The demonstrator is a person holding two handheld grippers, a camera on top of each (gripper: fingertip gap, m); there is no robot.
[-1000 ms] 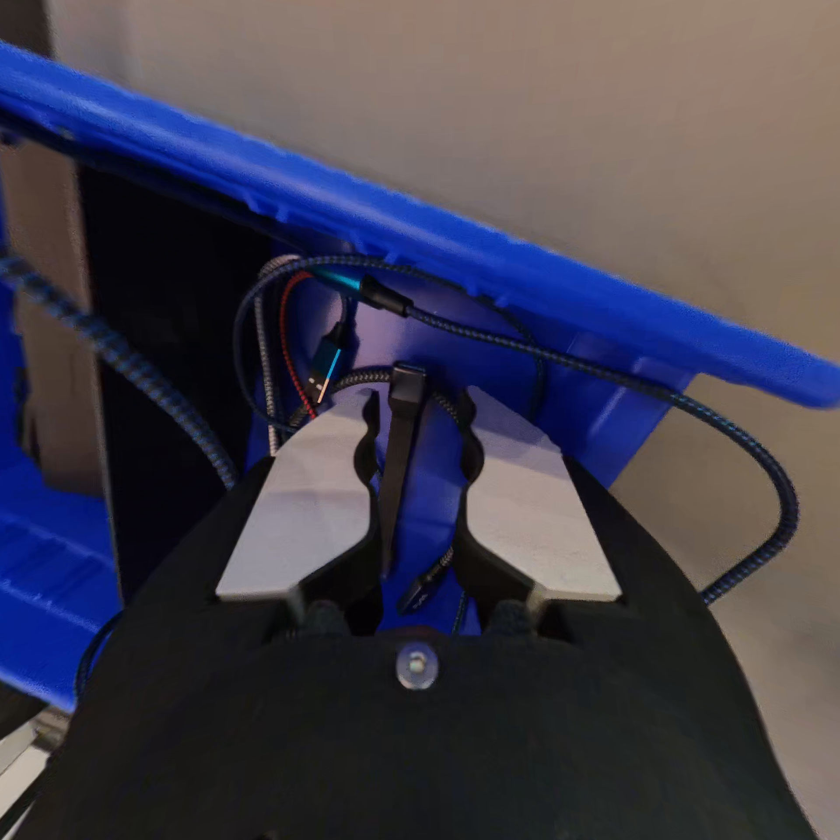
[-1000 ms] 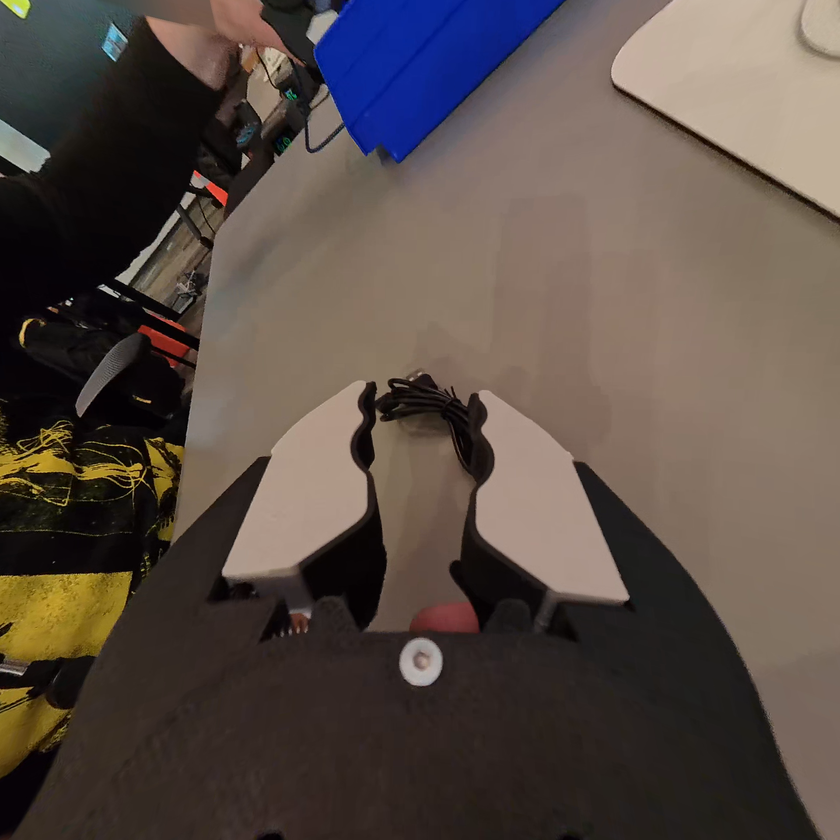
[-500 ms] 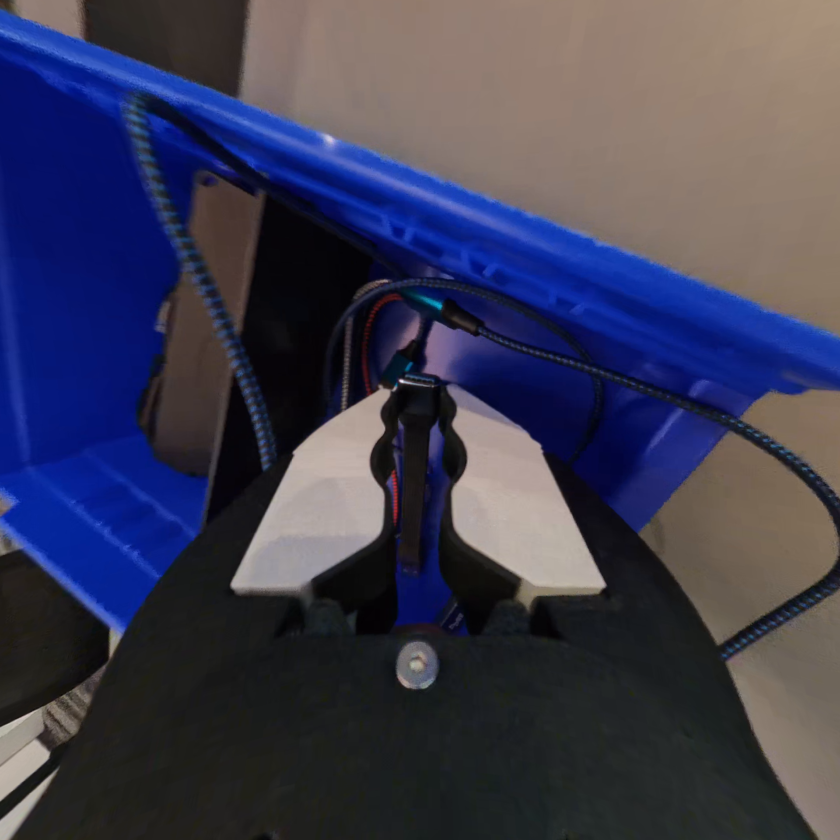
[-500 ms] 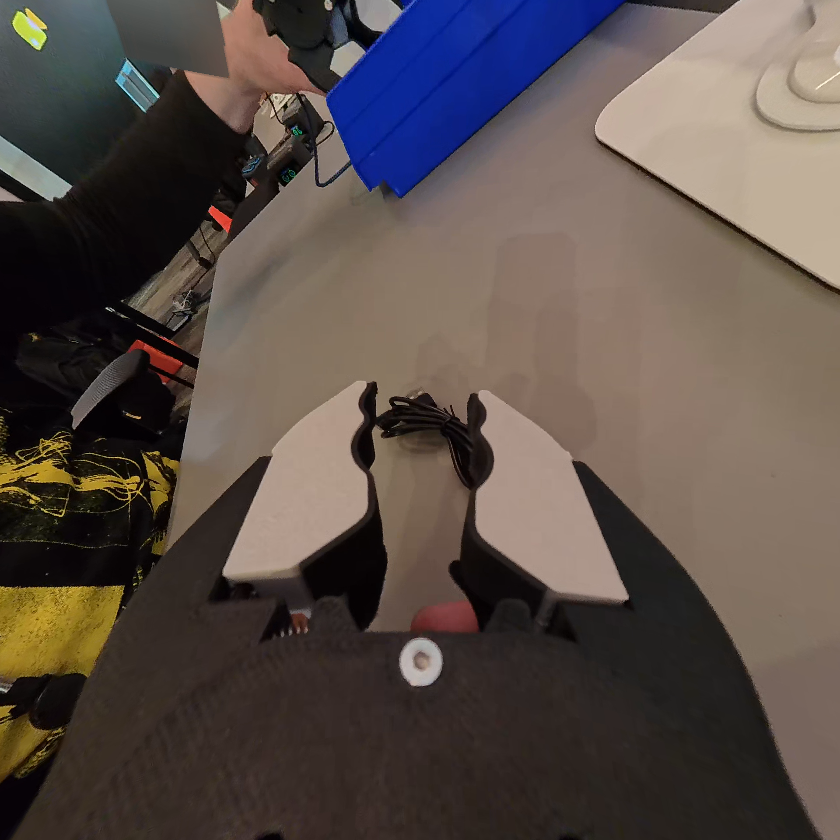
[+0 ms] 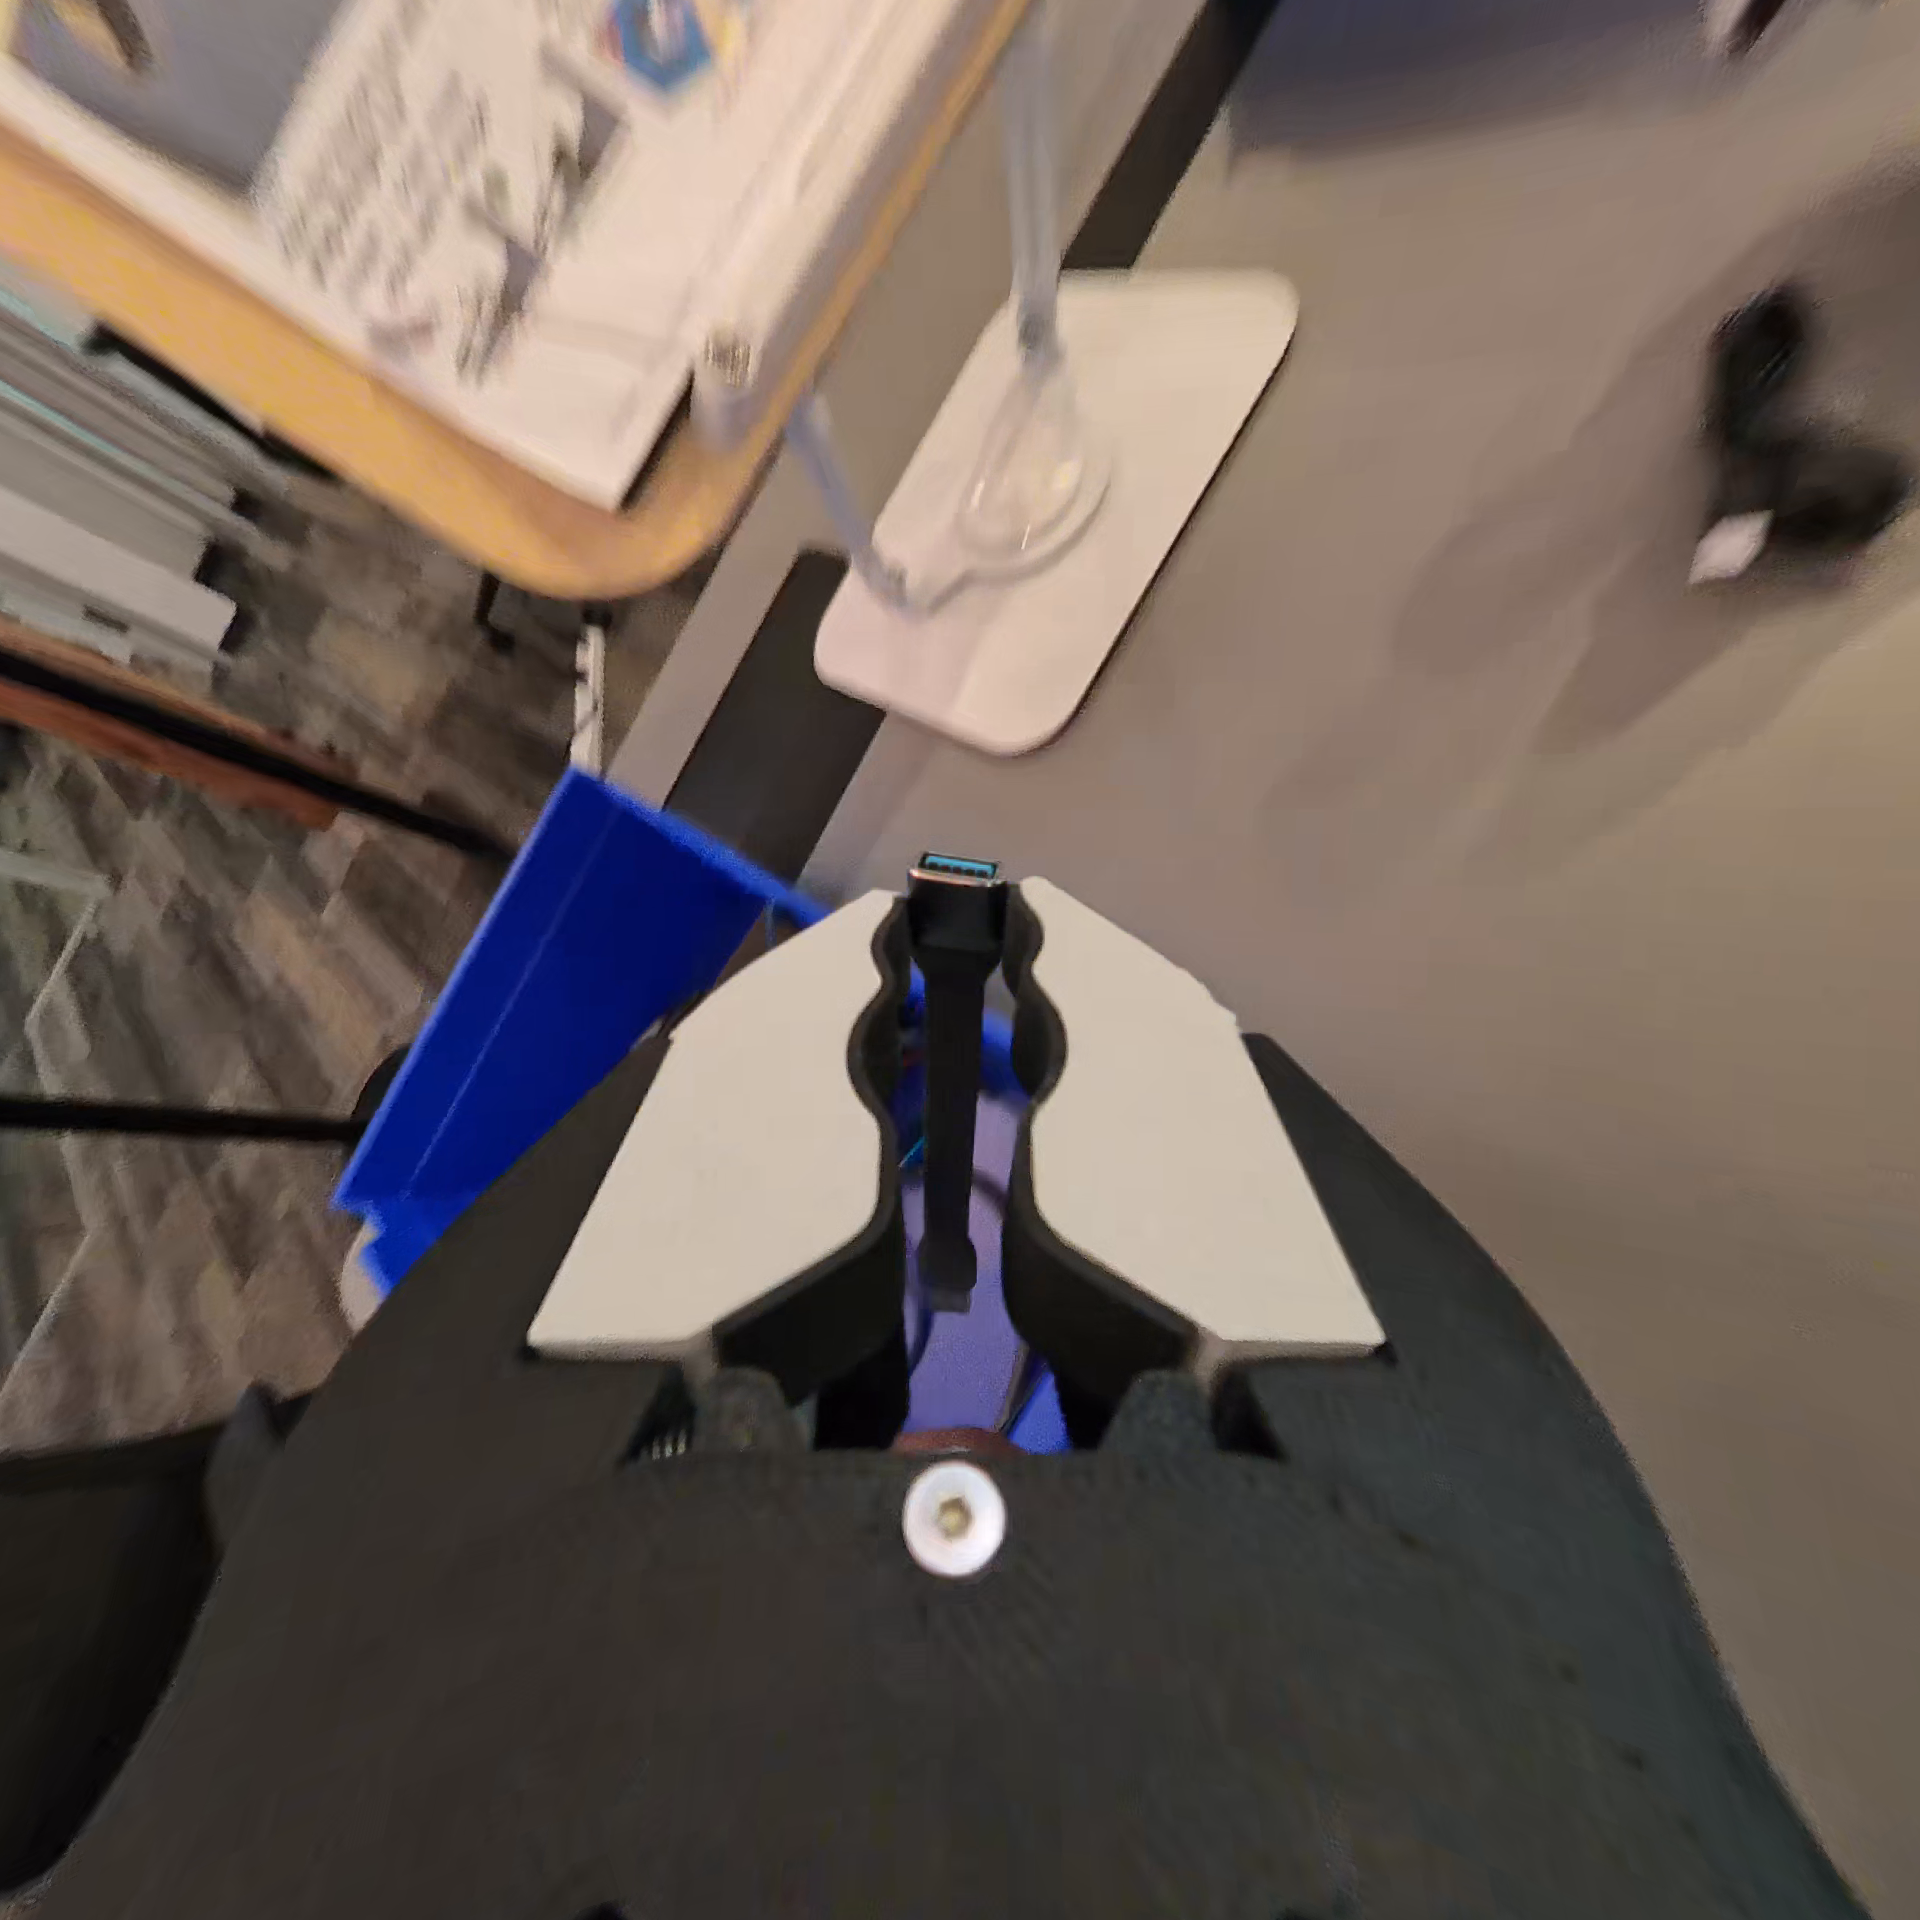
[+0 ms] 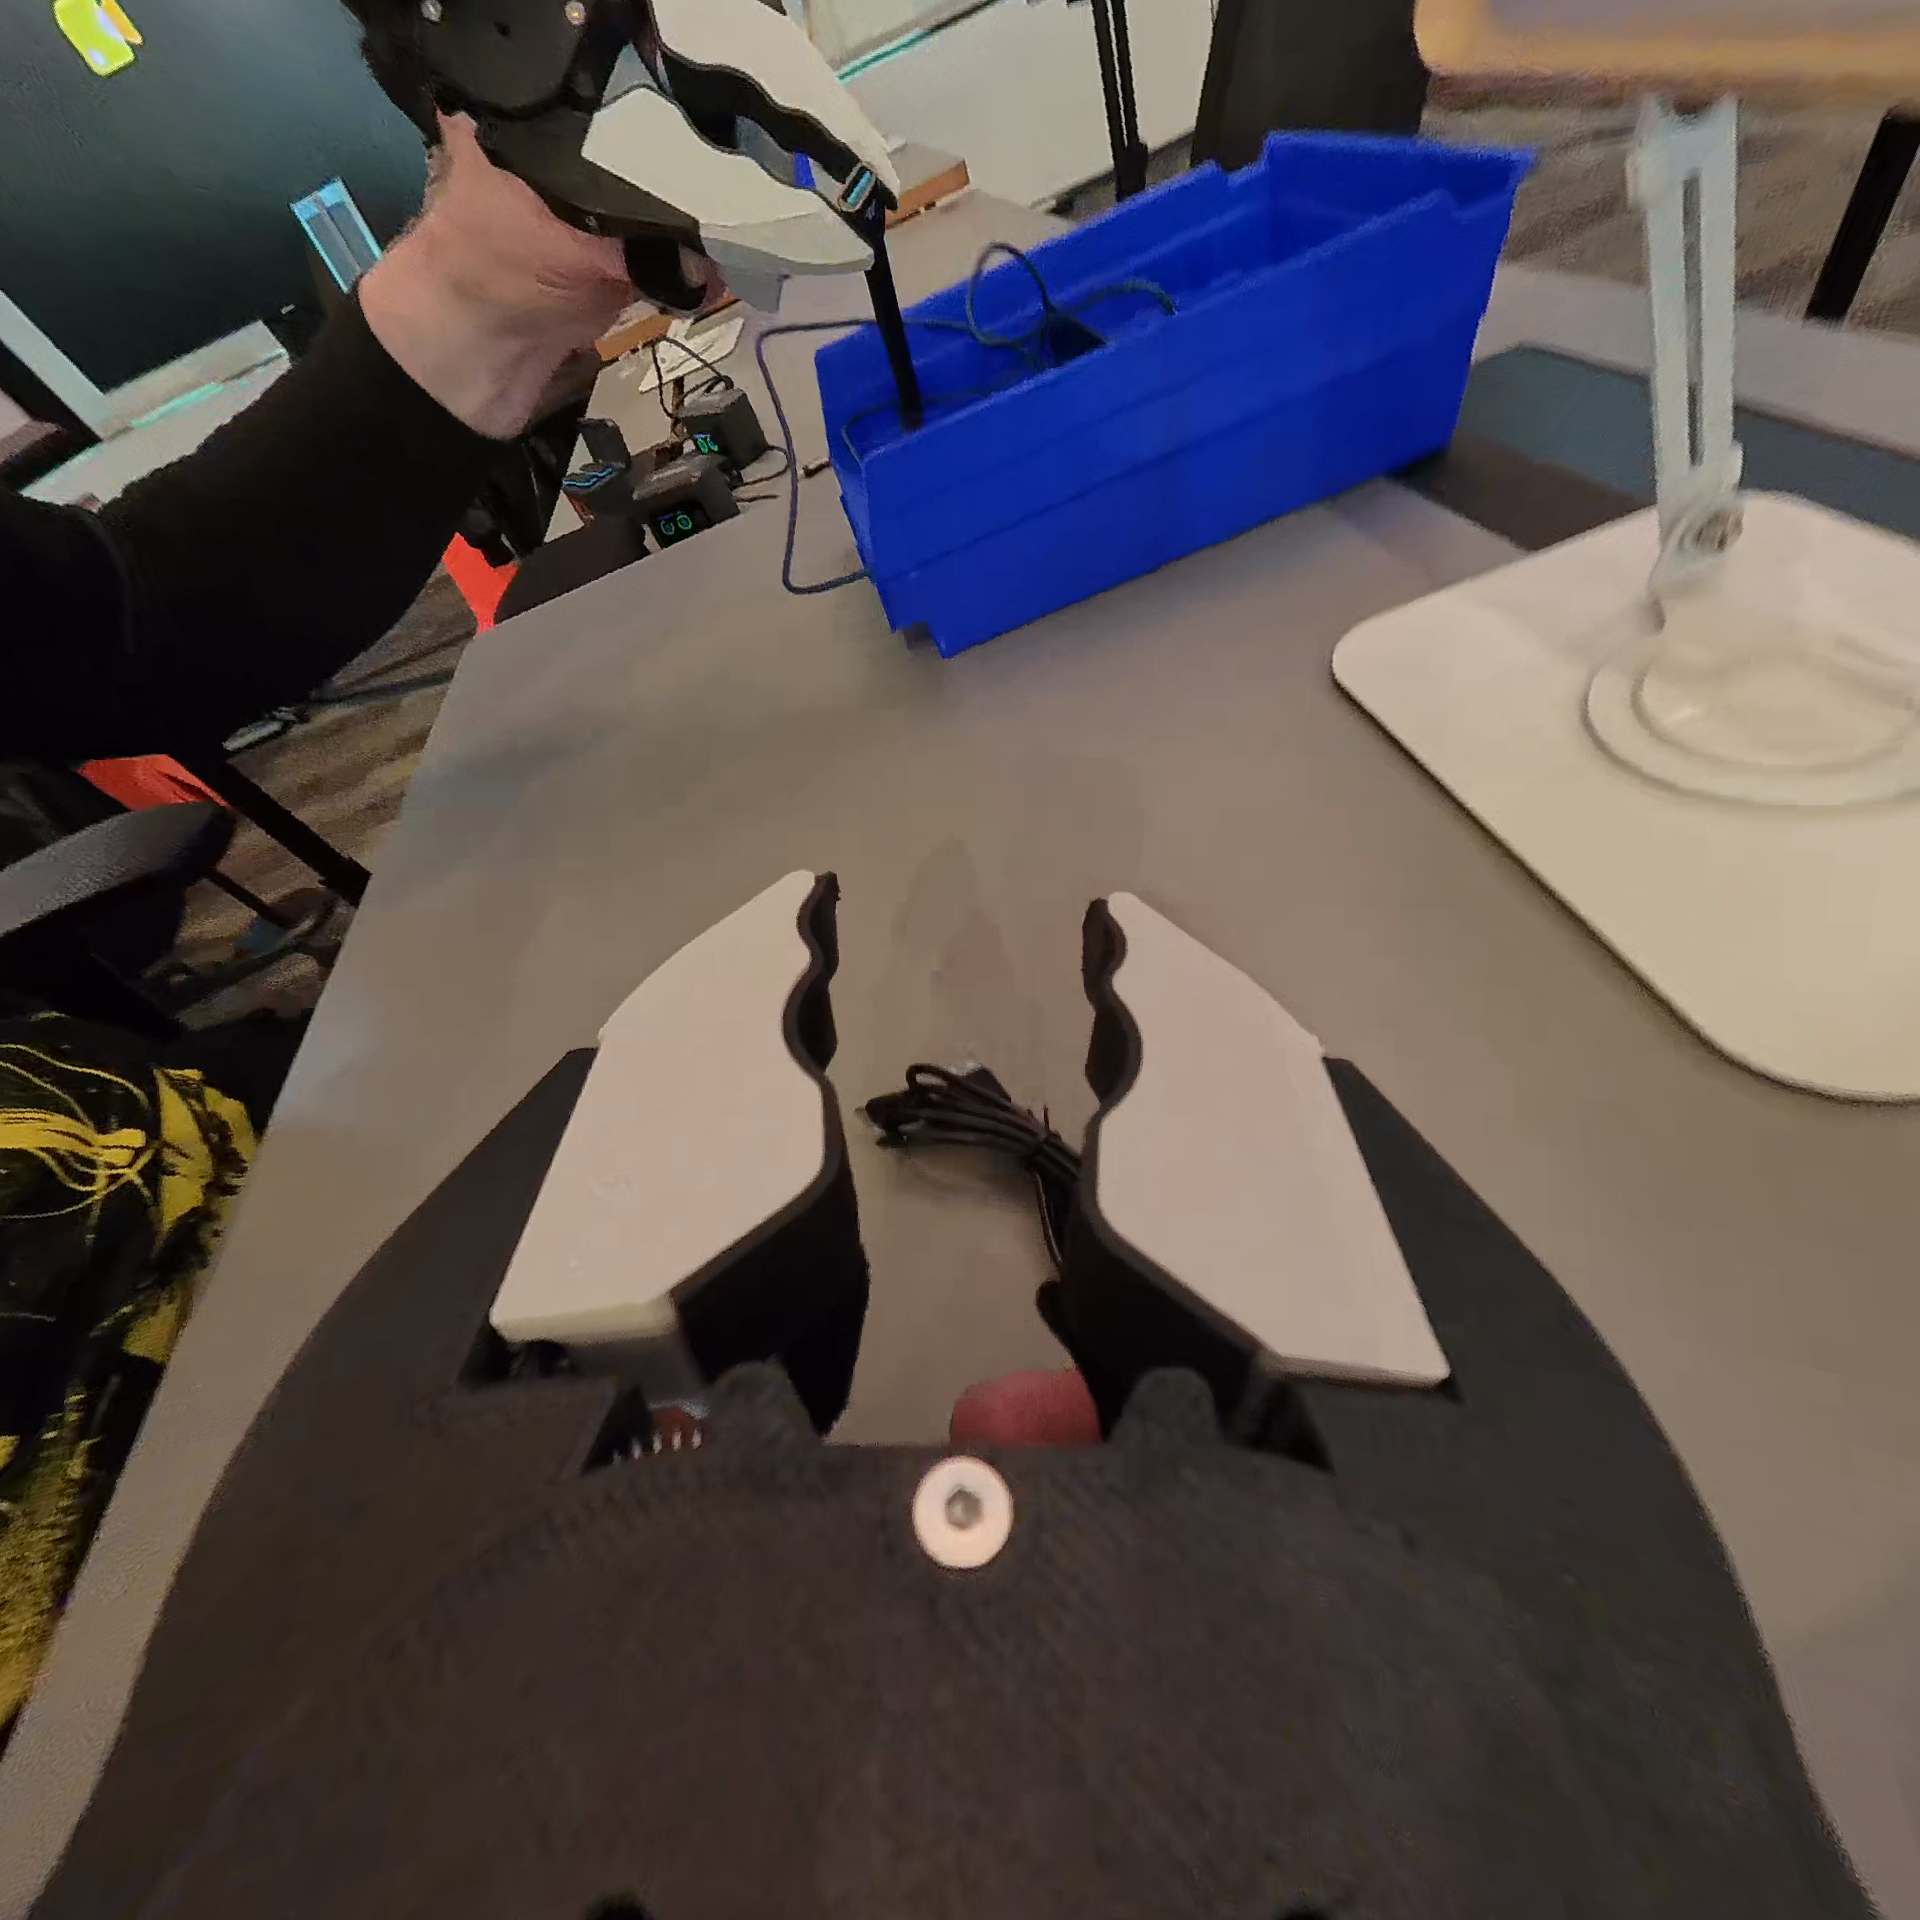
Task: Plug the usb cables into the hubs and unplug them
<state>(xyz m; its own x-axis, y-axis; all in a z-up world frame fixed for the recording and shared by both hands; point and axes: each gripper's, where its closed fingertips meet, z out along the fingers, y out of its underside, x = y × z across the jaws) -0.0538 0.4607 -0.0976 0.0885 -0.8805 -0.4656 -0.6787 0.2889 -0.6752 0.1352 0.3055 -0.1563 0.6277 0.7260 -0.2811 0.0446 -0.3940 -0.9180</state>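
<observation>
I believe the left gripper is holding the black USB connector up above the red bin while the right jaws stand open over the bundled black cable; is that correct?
Not quite: the bin is blue, not red, as the right wrist view shows. The rest holds: the left gripper holds the black USB connector above it, and the right gripper is open over the bundled black cable.

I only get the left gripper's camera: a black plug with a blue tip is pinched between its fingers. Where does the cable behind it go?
Observer: The flat black cable runs down from the left gripper into the blue bin.
Operator: Is the gripper inside the bin?
Observer: No, a hand holds it up in the air above the bin.
Operator: What is the other gripper doing?
Observer: The right gripper is open over the grey table, with a small bundle of black cable lying between its fingers, not gripped.
</observation>
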